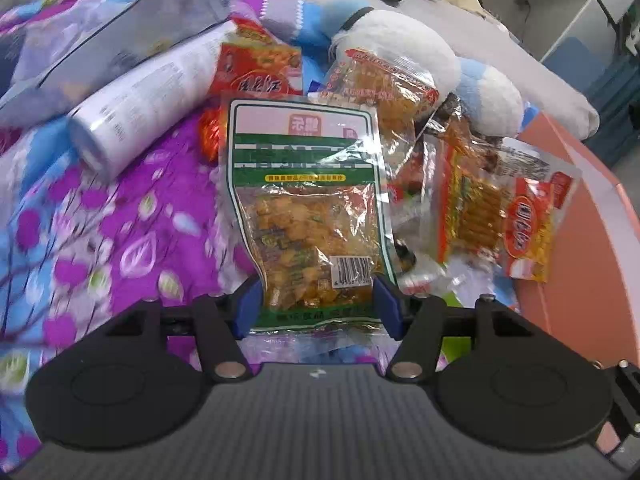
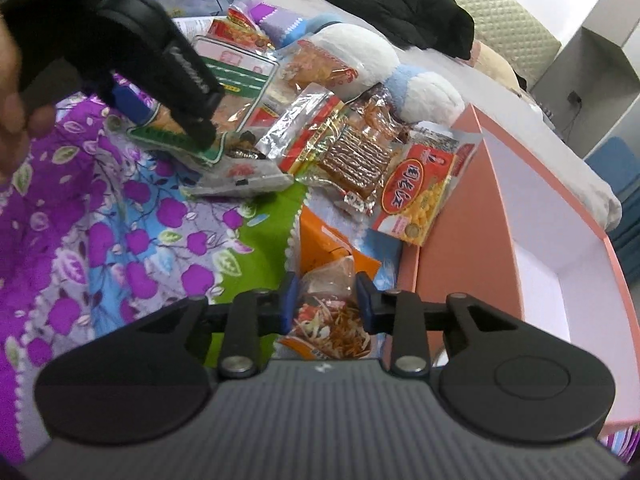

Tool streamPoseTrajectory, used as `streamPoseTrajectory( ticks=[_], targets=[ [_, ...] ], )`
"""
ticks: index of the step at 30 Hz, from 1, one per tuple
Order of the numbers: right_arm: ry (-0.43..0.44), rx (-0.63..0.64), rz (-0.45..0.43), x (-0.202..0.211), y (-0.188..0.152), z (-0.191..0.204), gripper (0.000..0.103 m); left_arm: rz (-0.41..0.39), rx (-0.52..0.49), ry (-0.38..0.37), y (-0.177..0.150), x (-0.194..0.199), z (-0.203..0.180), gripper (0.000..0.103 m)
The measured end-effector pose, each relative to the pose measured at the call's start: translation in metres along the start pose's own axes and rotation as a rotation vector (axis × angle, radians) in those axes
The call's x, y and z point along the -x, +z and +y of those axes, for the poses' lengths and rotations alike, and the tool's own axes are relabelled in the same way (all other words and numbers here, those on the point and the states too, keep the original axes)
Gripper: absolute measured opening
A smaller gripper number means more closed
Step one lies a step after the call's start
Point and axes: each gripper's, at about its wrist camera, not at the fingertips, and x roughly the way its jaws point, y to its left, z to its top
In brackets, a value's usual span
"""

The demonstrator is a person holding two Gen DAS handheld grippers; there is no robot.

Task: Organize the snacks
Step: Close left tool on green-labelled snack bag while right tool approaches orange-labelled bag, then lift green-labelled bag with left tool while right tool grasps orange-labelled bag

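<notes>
In the left wrist view, a green-bordered snack packet [image 1: 310, 216] is pinched at its lower edge between the blue fingers [image 1: 249, 307] of the left gripper [image 1: 316, 308], held upright above the floral bedspread [image 1: 100, 240]. Behind it lie one red packet [image 1: 256, 68], one clear packet [image 1: 376, 80], and one white tube [image 1: 148, 100].

In the right wrist view, one orange noodle packet [image 2: 328, 312] is clamped by the right gripper [image 2: 327, 300] beside the pink box [image 2: 472, 216]. One yellow-red packet [image 2: 420, 196] leans against that box.
</notes>
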Motion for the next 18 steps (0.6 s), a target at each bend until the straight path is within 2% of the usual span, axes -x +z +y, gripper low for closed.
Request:
streamPoseTrajectory(
  ticks=[14,18],
  targets=[
    [0.074,0.046,-0.021,0.044,-0.033,0.017,0.032,-0.024,0.032,-0.002,-0.069,0.089,-0.003,0.064],
    [0.088,0.044,-0.034,0.053,-0.038,0.018,0.032,0.002,0.032,0.010,-0.096,0.103,0.000,0.065]
  ],
)
